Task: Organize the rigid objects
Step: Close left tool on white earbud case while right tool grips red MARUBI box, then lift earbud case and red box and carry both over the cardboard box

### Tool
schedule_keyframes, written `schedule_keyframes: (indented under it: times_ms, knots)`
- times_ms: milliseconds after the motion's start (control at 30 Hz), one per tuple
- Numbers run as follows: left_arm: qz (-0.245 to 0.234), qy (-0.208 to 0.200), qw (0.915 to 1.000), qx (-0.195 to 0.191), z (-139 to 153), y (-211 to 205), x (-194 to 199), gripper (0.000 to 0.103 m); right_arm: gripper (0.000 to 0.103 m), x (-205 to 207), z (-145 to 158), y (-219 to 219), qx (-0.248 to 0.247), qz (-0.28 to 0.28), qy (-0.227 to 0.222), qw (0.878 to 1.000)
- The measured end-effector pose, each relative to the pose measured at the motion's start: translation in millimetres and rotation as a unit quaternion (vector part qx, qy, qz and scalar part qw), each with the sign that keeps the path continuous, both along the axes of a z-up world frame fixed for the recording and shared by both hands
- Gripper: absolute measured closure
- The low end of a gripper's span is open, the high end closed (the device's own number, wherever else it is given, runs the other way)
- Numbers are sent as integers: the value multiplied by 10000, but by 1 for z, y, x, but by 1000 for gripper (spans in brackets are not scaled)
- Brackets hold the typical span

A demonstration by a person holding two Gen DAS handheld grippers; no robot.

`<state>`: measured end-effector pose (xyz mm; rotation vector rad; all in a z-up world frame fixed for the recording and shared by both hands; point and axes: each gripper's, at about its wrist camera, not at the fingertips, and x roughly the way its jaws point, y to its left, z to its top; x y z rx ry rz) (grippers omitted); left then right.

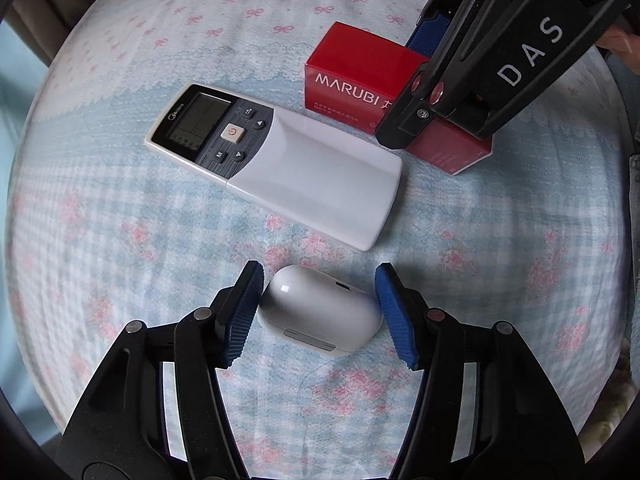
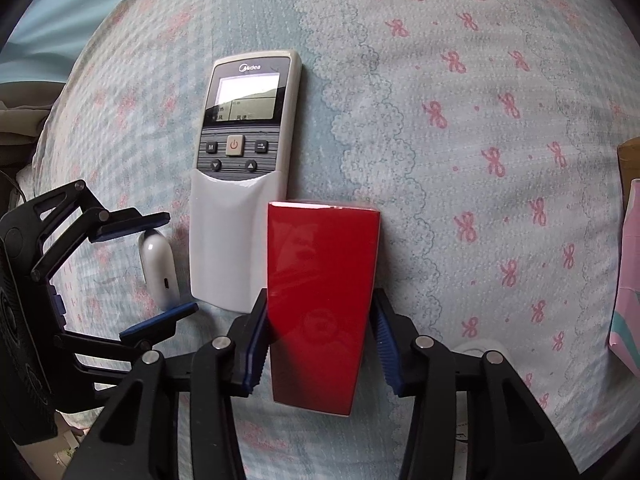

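Closest to the lens in the left wrist view is the left gripper (image 1: 319, 312), and its blue pads sit tight against both ends of a white earbud case (image 1: 318, 308) low in the centre of the frame. So that one is clamped on the case, which rests on or barely above the floral bedsheet (image 1: 120, 240). Can't really tell if it's lifted yet.

Over in the right wrist view, the right gripper (image 2: 320, 344) is narrowed down on a glossy red box (image 2: 322, 300) at bottom centre, pads pressing its two long sides. The box stands just beside the lower end of the white AC remote (image 2: 240, 184), which lies flat, up and left of it. The earbud case shows up again at the left, just beside the remote.

Looks to me like we're at the grab stage for both hands at once, nothing sorted yet. I'd guess the next move is lifting both straight up without nudging the remote, since the box is really close to it. The case is rounded and slick, so it could squirt out of the pads if squeezed off-centre.
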<state>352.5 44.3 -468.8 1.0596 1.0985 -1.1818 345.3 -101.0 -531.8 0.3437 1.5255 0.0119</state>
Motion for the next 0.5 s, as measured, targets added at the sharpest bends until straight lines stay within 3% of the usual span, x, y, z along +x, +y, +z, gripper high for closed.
schedule_keyframes:
  times_ms: [100,200,500]
  knots:
    - [138,10,9999,-14,7,10,2,52,60,-2,5,0,3,6,-32,10000]
    - [272,50,9996,-11,15,12,8,67,61,-2,9,1,6,-13,-48,10000]
    - [637,102,9978,132,8,15,15,67,61,-4,16,3,39,-18,-43,10000]
